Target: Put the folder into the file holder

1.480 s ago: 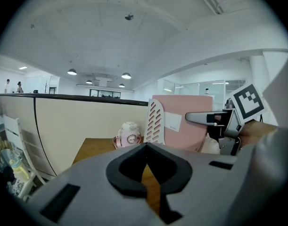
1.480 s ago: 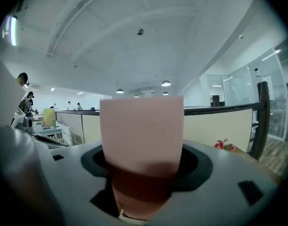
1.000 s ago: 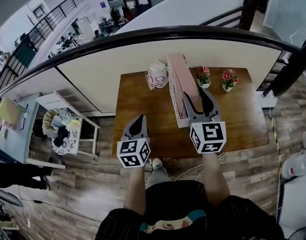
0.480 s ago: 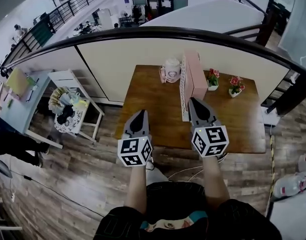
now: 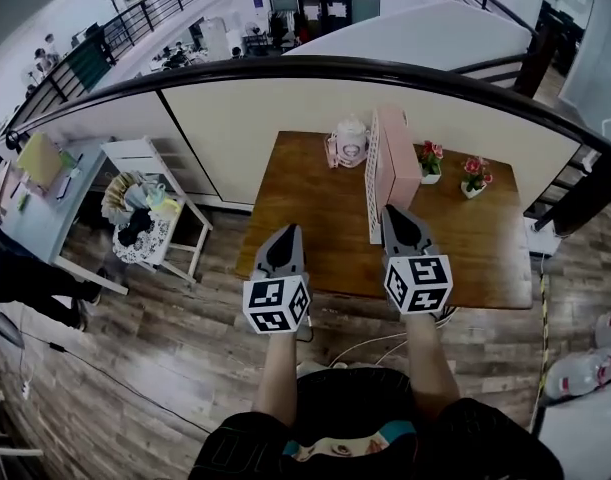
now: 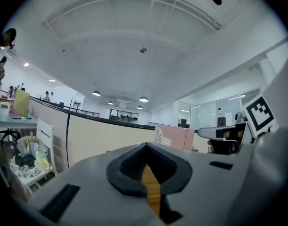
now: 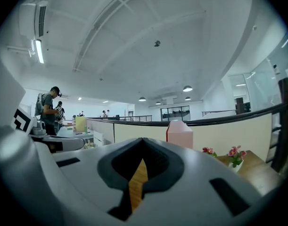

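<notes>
A brown wooden table (image 5: 305,218) stands on a plank floor (image 5: 165,358), its far edge against a cream partition (image 5: 235,138) topped by a dark curved rail (image 5: 285,66). Beyond the rail lies an open office with ceiling lamps, desks and a few distant people.

The pink folder (image 5: 398,156) stands upright in the white file holder (image 5: 371,183), which runs lengthwise near the middle of the table. Just left of its far end sits a white and pink pot (image 5: 349,146). To its right are 2 small flower pots (image 5: 430,160) (image 5: 475,176), side by side near the partition.

Left of the table, on the floor, a white side table (image 5: 135,158) and a round basket (image 5: 140,228) hold mixed clutter. Cables (image 5: 370,346) trail under the table's near edge.

The left gripper (image 5: 289,232) hangs over the near left edge of the table, well apart from the holder, its jaws closed tip to tip on themselves. The right gripper (image 5: 398,214) sits just before the holder's near end, jaws likewise pressed together, only the table's wood showing through the slit behind the tips.
</notes>
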The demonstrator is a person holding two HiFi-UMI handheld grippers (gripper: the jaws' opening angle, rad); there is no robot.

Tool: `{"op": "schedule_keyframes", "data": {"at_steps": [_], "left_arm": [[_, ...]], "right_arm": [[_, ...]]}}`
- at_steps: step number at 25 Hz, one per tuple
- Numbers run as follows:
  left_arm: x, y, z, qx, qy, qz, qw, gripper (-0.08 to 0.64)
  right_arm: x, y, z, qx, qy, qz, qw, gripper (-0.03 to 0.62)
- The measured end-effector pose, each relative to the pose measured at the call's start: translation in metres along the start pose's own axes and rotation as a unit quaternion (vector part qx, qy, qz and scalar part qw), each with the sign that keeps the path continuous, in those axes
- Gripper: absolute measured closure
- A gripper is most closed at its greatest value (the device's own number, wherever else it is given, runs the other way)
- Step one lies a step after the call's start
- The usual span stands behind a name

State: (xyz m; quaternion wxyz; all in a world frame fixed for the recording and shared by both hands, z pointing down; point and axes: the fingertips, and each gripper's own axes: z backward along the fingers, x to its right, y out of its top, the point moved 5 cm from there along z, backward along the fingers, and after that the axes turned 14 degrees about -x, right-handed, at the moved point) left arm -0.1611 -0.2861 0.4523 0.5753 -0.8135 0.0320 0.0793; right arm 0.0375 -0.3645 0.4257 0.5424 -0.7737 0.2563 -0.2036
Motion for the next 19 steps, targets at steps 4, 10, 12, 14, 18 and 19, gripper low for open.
{"op": "schedule_keyframes", "data": {"at_steps": [4,10,12,14,18,19], "left_arm": [[-0.001,-0.004,-0.003,-0.010,-0.002,-0.003,0.9999,0.563],[-0.002,-0.001,-0.004,0.002,-0.003,0.005,1.0000,0.563],[0.001,0.001,-0.004,0.008,-0.008,0.003,0.9999,0.564],[0.004,0.002,-0.004,0.013,-0.012,-0.003,0.9998,0.565],[0.007,0.002,-0.001,0.023,-0.007,-0.004,0.9997,0.565],[0.007,0.001,0.000,0.026,-0.005,-0.003,0.9997,0.565]], "right_arm": [[-0.002,-0.002,-0.006,-0.003,-0.001,-0.002,1.000,0.589],[-0.004,-0.001,-0.009,0.004,-0.001,0.004,1.000,0.589],[-0.002,0.000,-0.008,0.007,-0.004,0.001,1.000,0.589],[0.000,0.001,-0.007,0.011,-0.005,0.000,1.000,0.589],[0.001,0.001,-0.003,0.015,-0.003,0.002,1.000,0.589],[0.002,0.000,-0.002,0.016,-0.003,0.003,1.000,0.589]]}}
